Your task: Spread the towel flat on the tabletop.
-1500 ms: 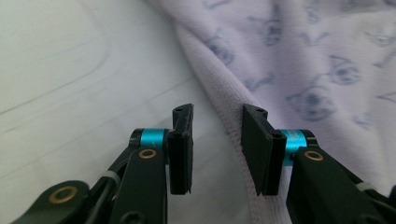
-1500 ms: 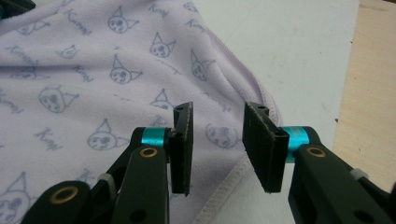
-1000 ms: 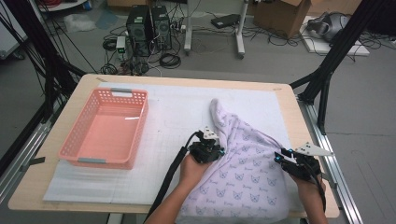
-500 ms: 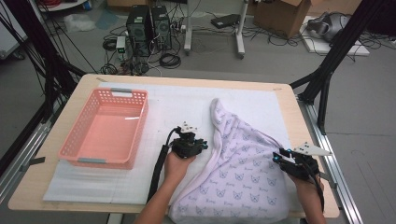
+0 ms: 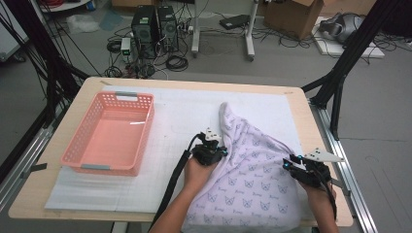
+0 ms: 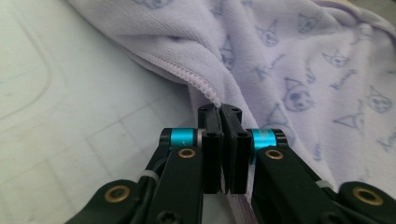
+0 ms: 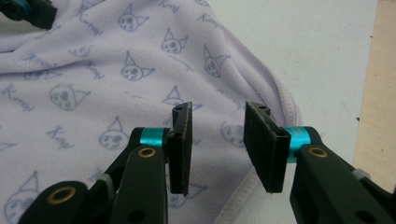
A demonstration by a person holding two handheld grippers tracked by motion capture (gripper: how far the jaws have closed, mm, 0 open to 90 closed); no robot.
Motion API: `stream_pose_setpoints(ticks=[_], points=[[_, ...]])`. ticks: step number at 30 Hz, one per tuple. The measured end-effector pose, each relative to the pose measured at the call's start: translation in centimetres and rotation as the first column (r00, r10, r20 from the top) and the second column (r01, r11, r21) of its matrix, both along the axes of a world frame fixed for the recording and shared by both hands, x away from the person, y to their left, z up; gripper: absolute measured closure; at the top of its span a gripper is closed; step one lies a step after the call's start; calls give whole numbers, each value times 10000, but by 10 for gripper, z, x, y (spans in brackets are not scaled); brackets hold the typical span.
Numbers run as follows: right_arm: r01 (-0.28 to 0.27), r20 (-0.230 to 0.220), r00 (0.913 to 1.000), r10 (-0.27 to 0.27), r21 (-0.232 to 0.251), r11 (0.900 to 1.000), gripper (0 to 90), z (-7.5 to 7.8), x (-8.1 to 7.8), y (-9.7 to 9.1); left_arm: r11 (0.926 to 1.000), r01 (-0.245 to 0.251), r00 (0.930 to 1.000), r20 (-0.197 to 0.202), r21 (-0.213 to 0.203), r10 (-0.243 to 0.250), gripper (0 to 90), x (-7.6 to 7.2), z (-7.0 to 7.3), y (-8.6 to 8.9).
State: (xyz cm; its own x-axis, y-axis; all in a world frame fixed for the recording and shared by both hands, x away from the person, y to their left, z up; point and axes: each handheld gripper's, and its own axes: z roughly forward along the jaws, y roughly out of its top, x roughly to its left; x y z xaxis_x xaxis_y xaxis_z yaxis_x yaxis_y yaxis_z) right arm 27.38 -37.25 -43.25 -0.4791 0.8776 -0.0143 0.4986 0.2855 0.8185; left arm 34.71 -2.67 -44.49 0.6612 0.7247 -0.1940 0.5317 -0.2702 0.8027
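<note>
Two hand-held grippers at work on one lilac cat-print garment (image 5: 248, 174), spread over the near right of the table (image 5: 58, 194). Left hand-held gripper (image 6: 219, 111): jaws just closed, pinching the garment's stitched left hem. Right hand-held gripper (image 7: 217, 122): jaws parted, hovering above the garment's right hem, nothing between them. One pink plastic basket (image 5: 87, 158): on white foam matting (image 5: 180, 116) at left, well apart from the garment.

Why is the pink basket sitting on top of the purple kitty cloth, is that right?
Not quite. The pink basket sits on the white mat, left of and apart from the purple kitty cloth, as the high view shows.
</note>
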Motion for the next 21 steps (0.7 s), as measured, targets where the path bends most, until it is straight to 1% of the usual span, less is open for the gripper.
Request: stream_pose_setpoints(ticks=[1,3,4,6,7,8,9,10,12,13,14,15,17,18,19,20,21], points=[[-16,19,10000,16,-30,10000,622,0,0,0,9998,-117,9999,33,-133,117,874,0,1,3],[10,9,10000,-10,-4,10000,622,0,0,-1,9991,-338,9993,151,-255,342,875,1,4,10],[12,17,10000,-12,18,10000,622,0,0,-1,9981,-514,9986,134,-325,519,875,1,5,15],[11,0,10000,-11,-1,10000,622,0,0,-1,9954,-928,9956,62,-242,930,875,3,6,27],[-1,-2,10000,1,-9,10000,622,0,0,-1,9939,-1101,9939,49,-115,1102,875,4,6,34],[22,-16,10000,-22,6,10000,622,0,-1,0,9907,-1364,9906,57,8,1364,878,4,6,41],[-20,41,10000,20,-27,10000,622,0,0,0,9862,-1653,9862,121,45,1652,878,5,6,48],[-11,8,10000,11,-1,10000,622,0,0,0,9807,-1956,9806,128,40,1955,879,5,7,56],[-39,-17,10000,39,10,10000,622,0,0,1,9703,-2415,9703,131,90,2414,880,6,6,72],[-41,-42,10000,41,2,10000,622,0,0,2,9652,-2608,9654,139,207,2605,879,6,6,78],[-68,-43,10000,68,-22,10000,622,0,0,3,9583,-2834,9589,238,355,2827,880,6,6,85],[-88,-40,10000,88,-27,10000,623,0,0,4,9499,-3084,9511,341,512,3069,881,6,6,90],[-118,-12,9999,118,-31,9999,622,0,0,4,9335,-3552,9345,446,491,3532,881,7,6,102],[-114,-27,9999,114,-7,9999,622,0,0,5,9282,-3692,9290,474,468,3672,881,7,7,106],[-108,-34,9999,108,37,9999,622,0,0,5,9289,-3673,9298,453,469,3654,881,7,6,109],[-107,-27,9999,107,33,9999,622,0,0,5,9325,-3595,9328,402,353,3581,874,6,6,110],[-123,-32,9999,123,68,9999,621,0,0,5,9365,-3504,9359,448,161,3494,846,4,5,111]])
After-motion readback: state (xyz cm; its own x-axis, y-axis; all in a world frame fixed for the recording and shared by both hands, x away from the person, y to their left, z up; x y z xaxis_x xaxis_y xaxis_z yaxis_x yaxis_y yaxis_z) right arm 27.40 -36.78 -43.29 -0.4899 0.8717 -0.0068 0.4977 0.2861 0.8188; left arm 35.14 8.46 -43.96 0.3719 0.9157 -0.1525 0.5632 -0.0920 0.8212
